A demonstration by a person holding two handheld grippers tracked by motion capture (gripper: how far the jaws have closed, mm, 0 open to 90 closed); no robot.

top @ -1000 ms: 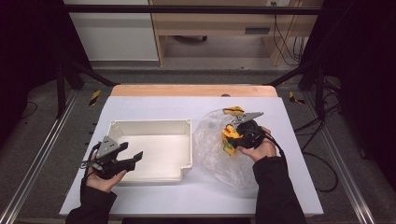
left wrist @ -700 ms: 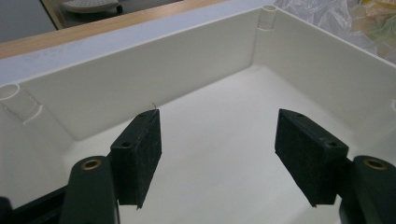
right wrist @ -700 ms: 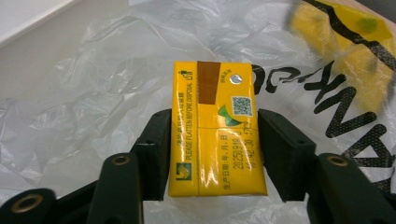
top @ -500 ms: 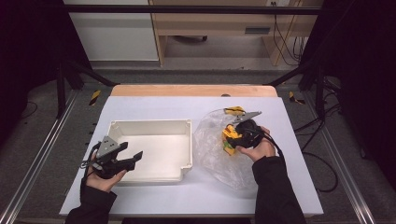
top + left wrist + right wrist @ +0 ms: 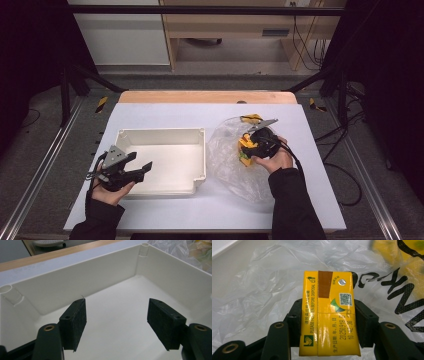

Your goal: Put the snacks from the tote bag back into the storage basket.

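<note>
My right gripper (image 5: 248, 145) lies on a clear plastic bag (image 5: 230, 165) at the table's right. Its jaws have just been closing and now press on both sides of a yellow drink carton (image 5: 332, 315) with a foil straw hole at its top. In the high view the carton (image 5: 244, 142) shows at the jaws' left end. My left gripper (image 5: 141, 161) hovers over the near left corner of a white plastic box (image 5: 160, 132). Its jaws stand wide apart with nothing between them (image 5: 116, 302), looking into the empty box (image 5: 75, 277).
More yellow packs (image 5: 412, 262) lie inside the crumpled bag (image 5: 262, 277), behind black print, and one yellow piece (image 5: 250, 118) shows at the bag's far edge. The white table sheet (image 5: 165, 112) runs back to a wooden edge strip (image 5: 205, 96).
</note>
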